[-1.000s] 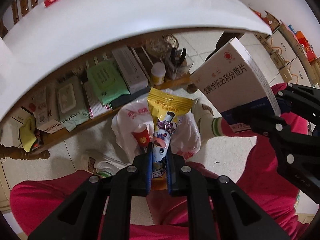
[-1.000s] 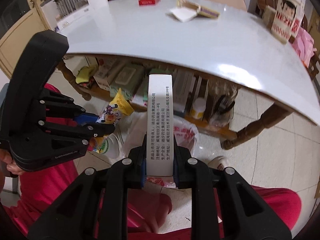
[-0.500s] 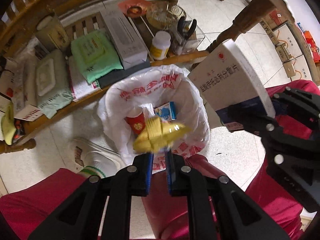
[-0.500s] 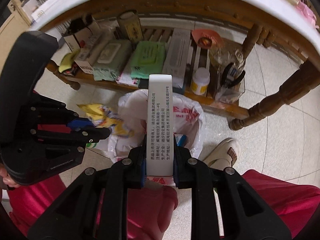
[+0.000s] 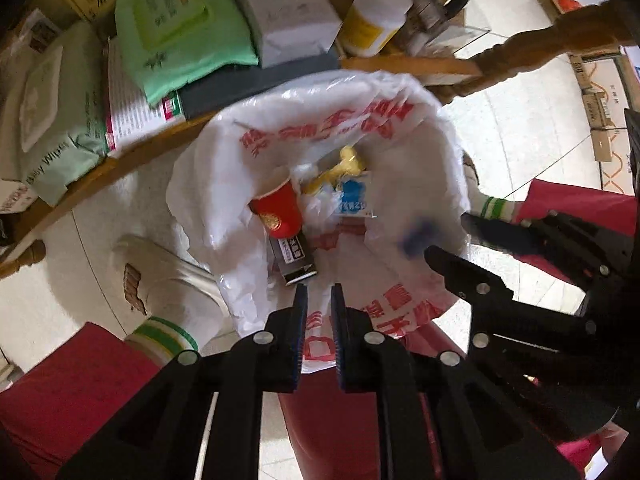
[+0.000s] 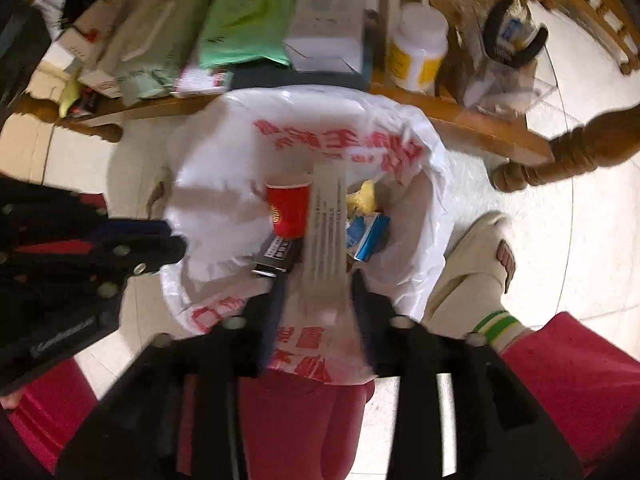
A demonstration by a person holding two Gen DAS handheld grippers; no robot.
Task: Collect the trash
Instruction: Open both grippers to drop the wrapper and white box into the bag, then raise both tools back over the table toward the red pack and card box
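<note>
A white plastic trash bag (image 5: 224,168) (image 6: 224,200) with red print stands open on the floor below both grippers. In it lie a red paper cup (image 5: 276,208) (image 6: 288,208), a blue carton (image 5: 352,196) (image 6: 368,232), a dark box (image 5: 294,258) and the yellow snack wrapper (image 5: 348,160). My left gripper (image 5: 318,300) hangs over the bag's near rim, its jaws opening with nothing between them. My right gripper (image 6: 318,292) points straight down, jaws opening. The white medicine box (image 6: 328,220) is blurred between its fingers with a gap at the side, dropping towards the bag.
Behind the bag a wooden shelf (image 5: 132,160) carries a green wipes pack (image 5: 180,28), a white box (image 5: 288,8) and a yellow-labelled bottle (image 5: 372,20). A turned table leg (image 6: 560,152) stands at the right. A person's red trousers (image 6: 304,420) and white slippers (image 5: 168,280) flank the bag.
Both grippers dropped from table height to just above the bag. The left one let go of the yellow wrapper, now in the bag. The right one's jaws parted from the white box.
</note>
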